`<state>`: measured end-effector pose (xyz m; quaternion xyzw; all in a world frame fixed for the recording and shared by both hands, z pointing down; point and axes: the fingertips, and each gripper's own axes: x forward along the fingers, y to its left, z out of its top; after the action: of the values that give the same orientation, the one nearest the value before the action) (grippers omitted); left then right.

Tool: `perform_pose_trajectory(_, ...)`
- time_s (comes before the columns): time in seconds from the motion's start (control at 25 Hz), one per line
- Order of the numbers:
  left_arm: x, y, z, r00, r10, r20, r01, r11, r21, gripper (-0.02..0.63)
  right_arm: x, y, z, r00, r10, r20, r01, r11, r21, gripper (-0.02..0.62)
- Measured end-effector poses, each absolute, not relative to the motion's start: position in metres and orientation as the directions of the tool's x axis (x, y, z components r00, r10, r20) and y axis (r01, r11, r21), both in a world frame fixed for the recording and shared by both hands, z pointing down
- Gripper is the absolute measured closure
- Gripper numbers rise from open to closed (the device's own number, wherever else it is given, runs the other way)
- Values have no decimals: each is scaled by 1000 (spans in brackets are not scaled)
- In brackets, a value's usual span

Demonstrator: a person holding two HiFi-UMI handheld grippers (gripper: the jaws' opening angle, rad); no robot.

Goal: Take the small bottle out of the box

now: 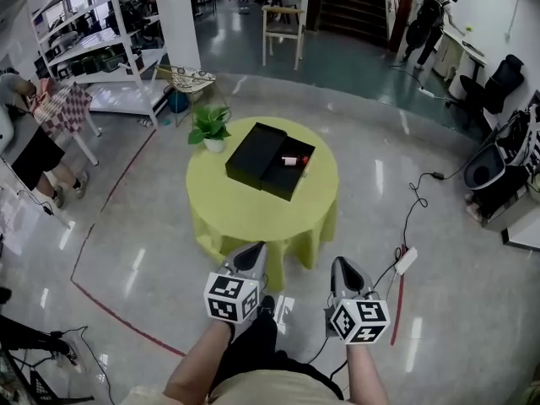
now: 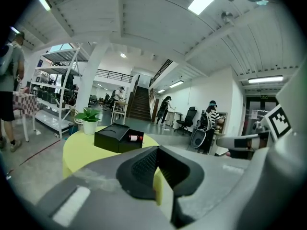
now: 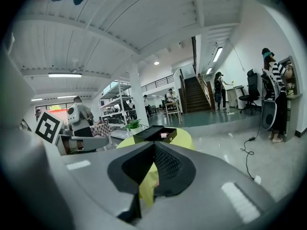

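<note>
A black box [image 1: 257,157] lies open on the round table with a yellow-green cloth [image 1: 245,218]. The small bottle [image 1: 293,160], with a red label, lies inside its right half. Both grippers hang in front of the table's near edge, well short of the box. My left gripper [image 1: 253,250] is shut with nothing in it. My right gripper [image 1: 342,264] also has its jaws together and empty. The left gripper view looks over its closed jaws [image 2: 157,150] at the box [image 2: 112,137] and bottle [image 2: 135,138]. The right gripper view shows its jaws [image 3: 153,145] meeting below the box [image 3: 153,134].
A potted plant [image 1: 210,127] stands at the table's far left edge. White shelving [image 1: 101,40] and a seated person [image 1: 25,142] are at the left, a wooden chair [image 1: 283,28] behind. A cable with a power strip [image 1: 405,261] lies on the floor to the right.
</note>
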<state>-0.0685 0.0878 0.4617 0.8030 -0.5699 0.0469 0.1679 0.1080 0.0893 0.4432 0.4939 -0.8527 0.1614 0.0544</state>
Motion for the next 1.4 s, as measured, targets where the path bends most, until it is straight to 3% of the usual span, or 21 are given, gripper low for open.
perform_pose_trajectory(0.8, -100, -73, 479, 426, -847, 317, -901, -364, 237, 604, 61, -53, 470, -459, -822, 337, -886, 398, -237, 594)
perform_pose_trajectory(1.4, -113, -132, 493, 425, -830, 362, -903, -359, 236, 604, 53, -87, 476, -426, -822, 378, -904, 368, -219, 594)
